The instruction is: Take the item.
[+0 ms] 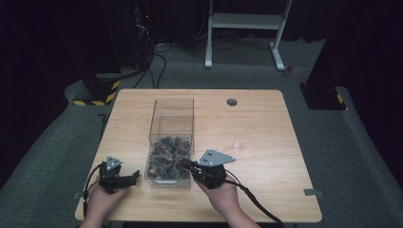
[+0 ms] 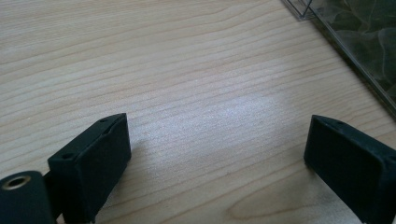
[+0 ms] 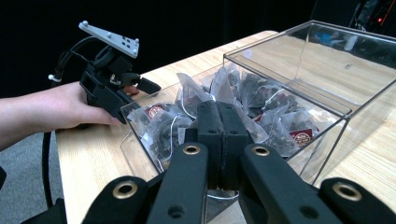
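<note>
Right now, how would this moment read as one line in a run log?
right gripper: shut, over tea bags in clear box | left gripper: open, over bare table

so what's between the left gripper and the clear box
Bare wooden table: in the left gripper view, the open left gripper stands short of the clear box.

Table (image 1: 266,142) lit from overhead, surroundings left dark and grainy. Soft glare seen on wood (image 2: 224,116) in left gripper view; near jaws rendered blurred.
</note>
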`<state>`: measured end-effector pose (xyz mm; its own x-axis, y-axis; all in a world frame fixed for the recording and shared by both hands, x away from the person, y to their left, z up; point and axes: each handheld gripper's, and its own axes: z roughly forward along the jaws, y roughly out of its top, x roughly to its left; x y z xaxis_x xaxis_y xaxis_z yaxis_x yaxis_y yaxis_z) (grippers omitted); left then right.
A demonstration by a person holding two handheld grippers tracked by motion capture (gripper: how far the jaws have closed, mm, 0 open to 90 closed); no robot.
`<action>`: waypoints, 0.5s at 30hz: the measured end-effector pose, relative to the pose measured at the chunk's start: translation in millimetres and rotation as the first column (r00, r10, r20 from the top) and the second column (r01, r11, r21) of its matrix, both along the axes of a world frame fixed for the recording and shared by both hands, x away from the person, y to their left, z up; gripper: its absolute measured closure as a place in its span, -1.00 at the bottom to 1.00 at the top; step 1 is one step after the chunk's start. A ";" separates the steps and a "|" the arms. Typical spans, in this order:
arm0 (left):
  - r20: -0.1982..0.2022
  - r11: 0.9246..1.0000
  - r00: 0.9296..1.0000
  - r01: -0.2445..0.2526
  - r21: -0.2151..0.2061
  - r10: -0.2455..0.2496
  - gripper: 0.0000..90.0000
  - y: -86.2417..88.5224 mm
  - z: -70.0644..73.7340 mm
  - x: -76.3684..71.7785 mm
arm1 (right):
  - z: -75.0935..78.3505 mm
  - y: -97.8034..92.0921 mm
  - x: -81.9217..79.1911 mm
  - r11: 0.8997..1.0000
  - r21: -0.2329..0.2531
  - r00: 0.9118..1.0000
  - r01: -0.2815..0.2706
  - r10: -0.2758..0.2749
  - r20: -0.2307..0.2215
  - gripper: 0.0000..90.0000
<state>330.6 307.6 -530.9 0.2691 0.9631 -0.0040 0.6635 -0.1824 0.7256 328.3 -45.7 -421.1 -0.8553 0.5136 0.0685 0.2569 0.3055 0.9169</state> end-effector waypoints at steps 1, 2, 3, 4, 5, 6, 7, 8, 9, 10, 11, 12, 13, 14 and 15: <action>-0.002 1.000 1.000 0.001 0.000 -0.001 -0.84 0.0 0.1 0.0 | 0.2 -0.7 -0.2 1.000 0.004 1.000 -0.001 0.001 0.004 1.00; 0.000 1.000 1.000 0.000 0.000 0.000 -0.84 0.0 0.0 0.0 | 0.5 -1.2 -0.8 1.000 0.008 1.000 -0.001 0.001 0.003 1.00; 0.000 1.000 1.000 0.000 0.000 0.000 -0.84 0.0 0.0 0.0 | 0.6 -1.9 -0.8 1.000 0.009 1.000 -0.001 0.001 0.010 1.00; 0.000 1.000 1.000 0.000 0.000 0.000 -0.84 0.0 0.0 0.0 | 0.7 -2.4 -1.4 1.000 0.013 1.000 0.000 0.000 0.008 1.00; 0.000 1.000 1.000 0.000 0.000 0.000 -0.84 0.0 0.0 0.0 | 0.9 -3.1 -1.8 1.000 0.014 1.000 0.002 -0.002 0.012 1.00; 0.000 1.000 1.000 0.000 0.000 0.000 -0.84 0.0 0.0 0.0 | 1.0 -3.6 -2.0 1.000 0.017 1.000 0.002 -0.002 0.017 1.00; -0.001 1.000 1.000 0.001 0.000 -0.001 -0.84 0.0 0.1 0.0 | 1.2 -4.2 -2.6 1.000 0.019 1.000 0.002 -0.002 0.019 1.00; 0.000 1.000 1.000 0.000 0.000 0.000 -0.84 0.0 0.0 0.0 | 1.6 -5.0 -3.1 1.000 0.019 1.000 0.003 -0.003 0.023 1.00; -0.002 1.000 1.000 0.001 0.000 -0.001 -0.84 0.1 0.1 0.0 | 1.9 -5.8 -3.5 1.000 0.023 1.000 0.001 -0.001 0.026 1.00; -0.001 1.000 1.000 0.001 0.000 -0.001 -0.84 0.0 0.1 0.0 | 2.3 -6.8 -3.9 1.000 0.026 1.000 -0.001 0.000 0.028 1.00; -0.001 1.000 1.000 0.001 0.000 -0.001 -0.84 0.0 0.1 0.0 | 2.5 -7.9 -4.2 1.000 0.027 1.000 -0.001 0.001 0.031 1.00; 0.000 1.000 1.000 0.000 0.000 0.000 -0.84 0.0 0.0 0.0 | 2.7 -8.8 -4.7 1.000 0.030 0.999 -0.001 0.000 0.032 1.00; -0.002 1.000 1.000 0.001 0.000 -0.001 -0.84 0.1 0.1 0.0 | 2.7 -9.7 -4.9 0.999 0.033 0.999 -0.001 0.000 0.035 1.00; 0.000 1.000 1.000 0.000 0.000 0.000 -0.84 0.0 0.0 0.0 | 2.7 -10.6 -5.4 0.999 0.035 0.999 -0.001 0.000 0.032 1.00; -0.001 1.000 1.000 0.001 0.000 -0.001 -0.84 0.0 0.1 0.0 | 2.6 -11.3 -5.8 0.999 0.037 0.999 0.001 -0.003 0.033 1.00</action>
